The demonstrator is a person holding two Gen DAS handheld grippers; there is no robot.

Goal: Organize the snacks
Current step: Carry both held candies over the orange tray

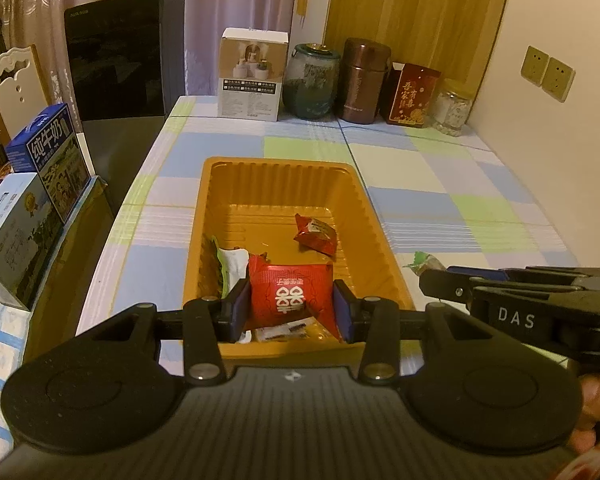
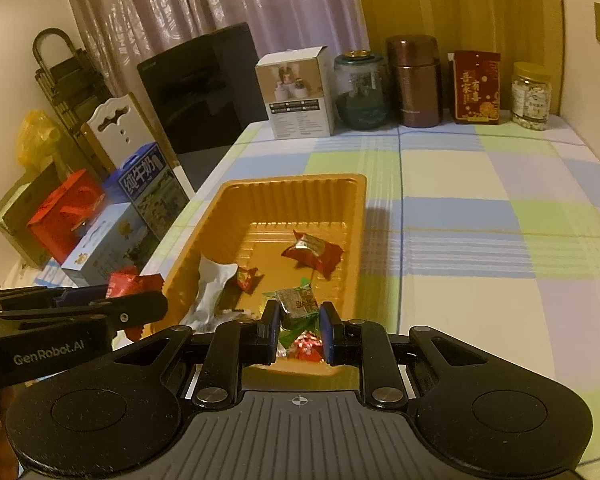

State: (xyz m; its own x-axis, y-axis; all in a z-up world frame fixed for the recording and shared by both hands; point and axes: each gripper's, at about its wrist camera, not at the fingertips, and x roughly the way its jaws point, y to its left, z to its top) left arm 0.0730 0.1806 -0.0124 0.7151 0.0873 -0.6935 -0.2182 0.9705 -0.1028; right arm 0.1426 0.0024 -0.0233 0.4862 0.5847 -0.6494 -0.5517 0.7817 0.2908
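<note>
The left gripper (image 1: 288,306) pinches a big red snack packet (image 1: 288,294) between its blue pads. It hangs over the near end of the orange tray (image 1: 278,170). The right gripper (image 2: 300,326) is nearly pressed together on a small green-wrapped candy (image 2: 298,302), also over the near end of the tray.

The tray sits on the checked worktop (image 1: 420,168). Inside it already lie a red candy (image 1: 315,234), a white packet (image 2: 212,284) and a few more sweets.

The step now seems to be dropping both snacks in. To do it well, each hand should be right over the tray floor, not over the rim. Go low before letting go, so nothing bounces out. Open one gripper at a time. The free spot in the middle looks best, away from the other sweets.
</note>
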